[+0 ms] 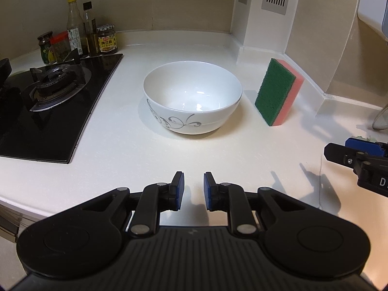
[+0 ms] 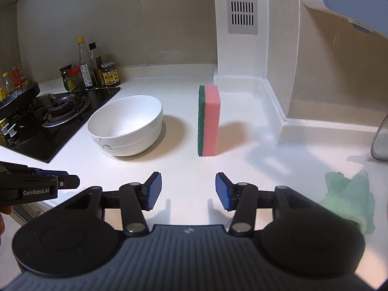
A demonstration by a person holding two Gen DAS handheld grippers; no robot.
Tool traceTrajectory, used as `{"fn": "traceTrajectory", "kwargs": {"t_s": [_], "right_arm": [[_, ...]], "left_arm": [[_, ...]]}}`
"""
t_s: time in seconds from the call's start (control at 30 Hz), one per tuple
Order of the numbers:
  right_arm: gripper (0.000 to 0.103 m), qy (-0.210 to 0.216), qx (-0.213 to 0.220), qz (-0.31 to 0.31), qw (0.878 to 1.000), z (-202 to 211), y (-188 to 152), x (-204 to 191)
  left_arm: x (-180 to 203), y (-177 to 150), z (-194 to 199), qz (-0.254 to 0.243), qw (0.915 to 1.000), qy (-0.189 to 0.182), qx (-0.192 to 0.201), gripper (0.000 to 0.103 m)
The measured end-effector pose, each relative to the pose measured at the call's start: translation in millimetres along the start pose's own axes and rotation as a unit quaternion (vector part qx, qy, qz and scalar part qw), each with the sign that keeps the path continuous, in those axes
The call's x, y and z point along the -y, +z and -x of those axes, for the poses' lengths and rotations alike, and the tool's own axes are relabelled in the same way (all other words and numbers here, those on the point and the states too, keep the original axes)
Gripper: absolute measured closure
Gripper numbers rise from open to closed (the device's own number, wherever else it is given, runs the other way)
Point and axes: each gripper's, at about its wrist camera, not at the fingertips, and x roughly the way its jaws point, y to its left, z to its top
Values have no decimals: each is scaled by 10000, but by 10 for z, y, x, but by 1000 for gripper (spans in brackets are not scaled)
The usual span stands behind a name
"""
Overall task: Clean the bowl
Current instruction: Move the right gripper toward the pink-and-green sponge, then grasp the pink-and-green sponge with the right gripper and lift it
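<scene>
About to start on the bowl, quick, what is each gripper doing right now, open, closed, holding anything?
Left gripper: open, narrow gap between the fingers, nothing held.
Right gripper: open wide, nothing held.

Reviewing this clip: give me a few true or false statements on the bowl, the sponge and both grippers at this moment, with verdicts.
1. The white bowl stands upright on the counter. True.
2. The sponge lies flat inside the bowl. False: it stands on edge on the counter beside the bowl, apart from it.
3. The right gripper is open with nothing between its pads. True.
4. The left gripper is clamped on the bowl's rim. False: it is open, short of the bowl, holding nothing.
5. A green cloth lies on the gas hob. False: it lies on the counter at the right.
</scene>
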Motion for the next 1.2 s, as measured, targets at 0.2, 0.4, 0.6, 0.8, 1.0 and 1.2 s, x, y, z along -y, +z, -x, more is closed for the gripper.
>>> {"fn": "traceTrajectory", "kwargs": {"t_s": [0.2,0.4,0.6,0.8,1.0,1.2], "right_arm": [[58,-29,-70,10,10000,-32,3,2],[58,-102,-102,258,9996,-50,53,-5],[58,-209,-10,1118,9935,-63,357,7],[58,-210,-299,1193,9922,-297,797,57],[56,-137,-919,853,9920,-804,1300,167],[54,130,-1465,174,9890,-1310,1560,303]], "left_arm": [[-11,-13,-46,-3,10000,-52,-34,81],[-41,7,-100,-16,9999,-130,-69,81],[-119,44,-185,-1,9997,-241,-106,81],[-222,177,-287,3,9994,-324,-103,81],[-335,420,-380,-131,9993,-361,-32,81],[-490,694,-504,-102,9990,-424,6,81]]}}
